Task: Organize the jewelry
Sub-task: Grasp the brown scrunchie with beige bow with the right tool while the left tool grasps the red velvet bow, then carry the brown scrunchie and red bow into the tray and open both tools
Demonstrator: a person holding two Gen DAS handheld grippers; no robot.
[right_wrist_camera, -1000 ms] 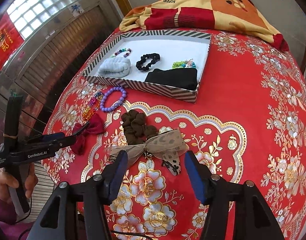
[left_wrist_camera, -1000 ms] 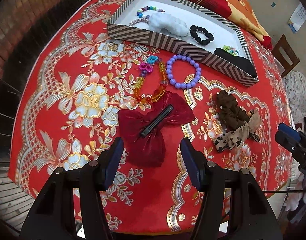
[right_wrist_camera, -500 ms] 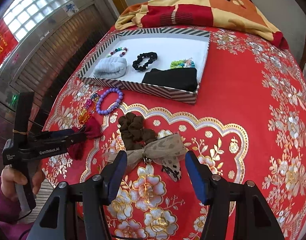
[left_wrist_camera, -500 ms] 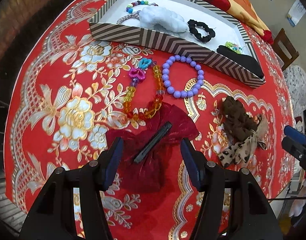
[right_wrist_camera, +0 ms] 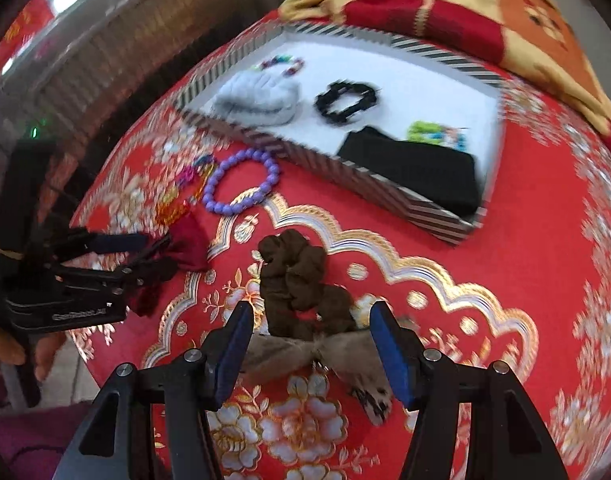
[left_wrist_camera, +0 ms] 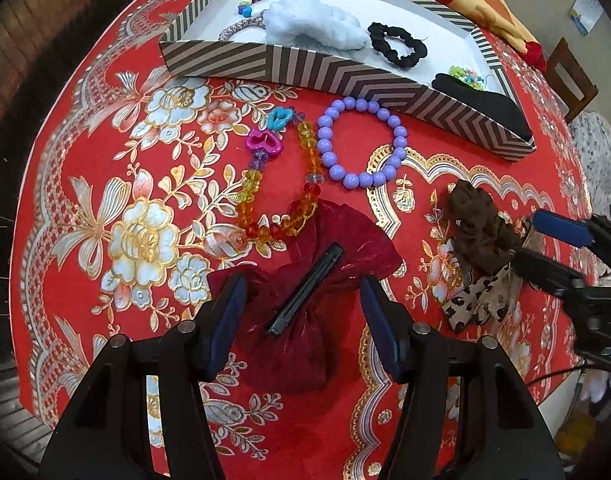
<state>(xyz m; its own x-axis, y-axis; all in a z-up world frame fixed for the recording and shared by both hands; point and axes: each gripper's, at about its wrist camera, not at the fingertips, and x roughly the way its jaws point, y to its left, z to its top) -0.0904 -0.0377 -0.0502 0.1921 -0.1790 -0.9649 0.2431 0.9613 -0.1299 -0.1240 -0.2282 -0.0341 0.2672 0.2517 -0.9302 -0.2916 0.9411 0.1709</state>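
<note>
Two open grippers over hair accessories on a red floral tablecloth (left_wrist_camera: pixel 117 184).

The left gripper (left_wrist_camera: pixel 301 312) stands released, jaws either side of a dark red fabric bow clip (left_wrist_camera: pixel 305 280) at lower centre of its view; the bow's black metal clip faces up, its long axis running lower left to upper right. The right gripper (right_wrist_camera: pixel 309 344) is likewise unclenched, its blue pads flanking a beige leopard-print bow (right_wrist_camera: pixel 313 354) lying crosswise, with a brown scrunchie (right_wrist_camera: pixel 301 284) just above it. White lettering on the left gripper's body at the right view's left edge is too blurred to read; that whole view is smeared. A lilac bead bracelet (left_wrist_camera: pixel 361 142) and a multicoloured bead necklace (left_wrist_camera: pixel 281 184) lie before the chevron-striped tray (left_wrist_camera: pixel 345 76), whose far rim is cut off.
</note>
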